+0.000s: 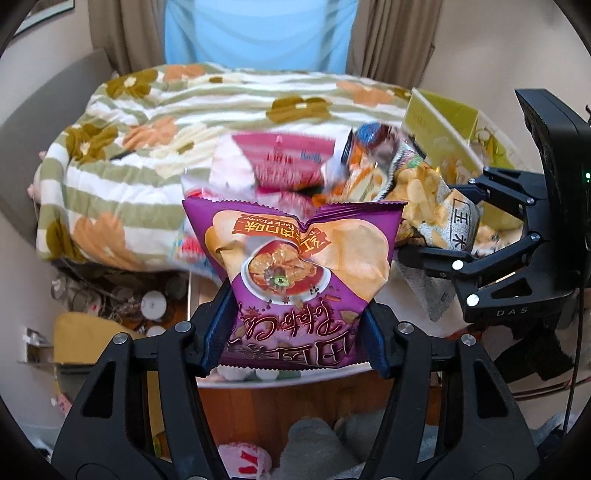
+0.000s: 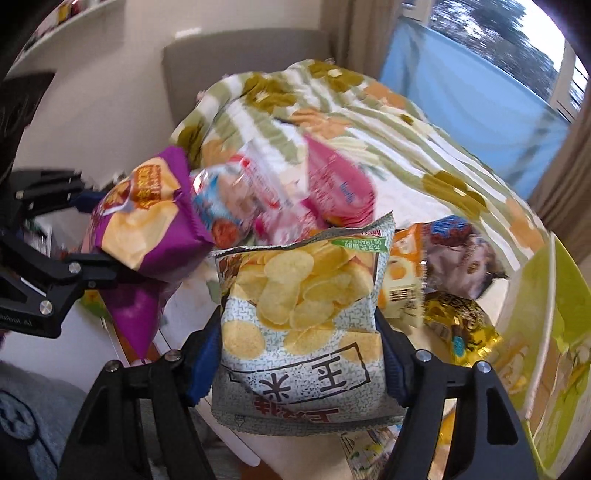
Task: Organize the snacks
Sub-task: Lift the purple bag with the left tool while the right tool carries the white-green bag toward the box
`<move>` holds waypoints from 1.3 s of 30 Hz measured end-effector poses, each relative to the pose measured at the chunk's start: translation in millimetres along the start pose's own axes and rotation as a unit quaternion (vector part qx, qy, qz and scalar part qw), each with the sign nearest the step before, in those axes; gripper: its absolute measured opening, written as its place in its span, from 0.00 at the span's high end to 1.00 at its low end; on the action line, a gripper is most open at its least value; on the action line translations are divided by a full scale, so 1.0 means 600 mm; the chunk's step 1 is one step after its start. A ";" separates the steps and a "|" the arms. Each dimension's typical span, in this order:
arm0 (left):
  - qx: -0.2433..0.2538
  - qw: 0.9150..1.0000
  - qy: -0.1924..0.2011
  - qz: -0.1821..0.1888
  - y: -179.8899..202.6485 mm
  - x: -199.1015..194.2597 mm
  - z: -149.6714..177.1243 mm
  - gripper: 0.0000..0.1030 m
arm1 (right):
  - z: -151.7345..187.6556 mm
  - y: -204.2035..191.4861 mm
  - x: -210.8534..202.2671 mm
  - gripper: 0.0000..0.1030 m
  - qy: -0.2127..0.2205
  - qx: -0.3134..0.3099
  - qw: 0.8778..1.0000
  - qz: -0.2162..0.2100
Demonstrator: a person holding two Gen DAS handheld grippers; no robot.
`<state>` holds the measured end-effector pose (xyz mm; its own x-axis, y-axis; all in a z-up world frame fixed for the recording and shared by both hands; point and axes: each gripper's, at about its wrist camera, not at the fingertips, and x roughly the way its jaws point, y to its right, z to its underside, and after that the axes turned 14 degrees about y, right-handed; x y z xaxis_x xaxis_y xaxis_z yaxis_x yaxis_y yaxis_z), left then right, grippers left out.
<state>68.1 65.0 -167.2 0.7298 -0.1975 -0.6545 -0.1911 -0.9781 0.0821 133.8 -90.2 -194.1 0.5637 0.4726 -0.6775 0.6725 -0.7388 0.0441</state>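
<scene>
Here, nearest the left wrist camera, the left gripper (image 1: 295,332) pinches a purple chip bag (image 1: 295,266) by its lower end, the blue pads pressed into both sides so that the bag stands up between them, its print upside down; in the right wrist view the right gripper (image 2: 301,363) likewise clamps a grey speckled chip bag (image 2: 299,321), yellow crisps printed across its front, held clear above the white desk (image 2: 243,450); each gripper shows in the other's camera, the two bags close beside one another but apart; just beyond them a loose heap of snacks lies on the desk: a pink packet (image 2: 332,184), a clear packet with red and blue print (image 2: 229,195), an orange packet (image 2: 402,280), a brown-and-blue packet (image 2: 461,258) and a gold wrapped one (image 2: 458,325), several of them blurred and overlapping; on the right side stands a yellow-green box (image 2: 546,332), open at the top, its wall just beside the gold packet; what it holds inside cannot be told; farther back a blanket (image 1: 147,129) with green stripes and orange and olive flowers is draped over the far part of the surface; behind it hang beige curtains (image 1: 388,33) around a pale blue panel (image 1: 258,33).
</scene>
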 end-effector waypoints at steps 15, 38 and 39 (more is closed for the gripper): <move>0.043 0.993 0.086 0.069 0.110 0.053 -0.216 0.44 | -0.071 0.175 -0.146 0.34 0.085 0.149 0.968 0.181; 0.026 0.993 0.007 0.116 0.547 0.400 -0.414 0.44 | 0.034 0.603 -0.260 0.34 0.041 0.260 0.926 0.270; 0.030 0.993 0.000 0.116 0.556 0.413 -0.413 0.43 | 0.039 0.613 -0.262 0.34 0.038 0.264 0.925 0.272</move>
<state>347.9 -326.6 -115.8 0.6615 -0.4179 -0.6227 -0.3935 -0.9003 0.1861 281.4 -447.7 -88.8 0.7958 -0.0203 -0.6052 -0.0369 -0.9992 -0.0150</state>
